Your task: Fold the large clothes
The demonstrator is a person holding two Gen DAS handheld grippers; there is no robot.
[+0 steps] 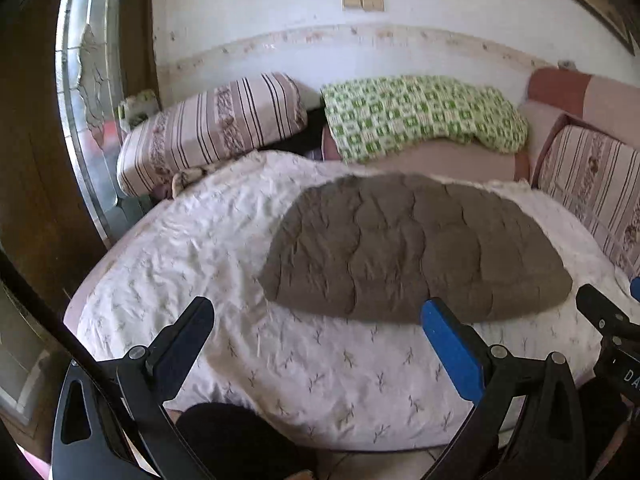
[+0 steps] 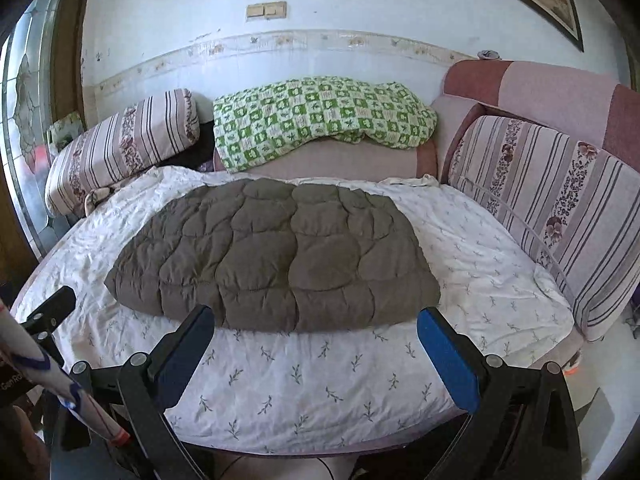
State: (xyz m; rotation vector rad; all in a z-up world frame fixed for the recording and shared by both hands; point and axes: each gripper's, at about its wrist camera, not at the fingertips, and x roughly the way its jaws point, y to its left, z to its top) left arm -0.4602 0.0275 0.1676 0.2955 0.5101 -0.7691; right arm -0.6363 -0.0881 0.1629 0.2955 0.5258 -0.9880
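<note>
A folded brown quilted garment (image 2: 276, 254) lies flat mid-bed on the white sheet (image 2: 320, 392), long axis running side to side across it. Nearer than its front edge, the left gripper (image 1: 320, 328) and right gripper (image 2: 316, 332) hover spread wide, empty.

one brown quilted garment (image 2: 276, 256), two striped pillows (image 2: 120, 140), one green checked blanket (image 2: 320, 116)

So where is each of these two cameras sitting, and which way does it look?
Left wrist: sits on the left tongs, looking forward and down over the bed at the brown quilted garment; its open fingers show, the right tongs at the right edge.
Right wrist: sits on the right tongs, same direction; open fingers show.
Shared: garment, green checked blanket, striped pillows.
</note>
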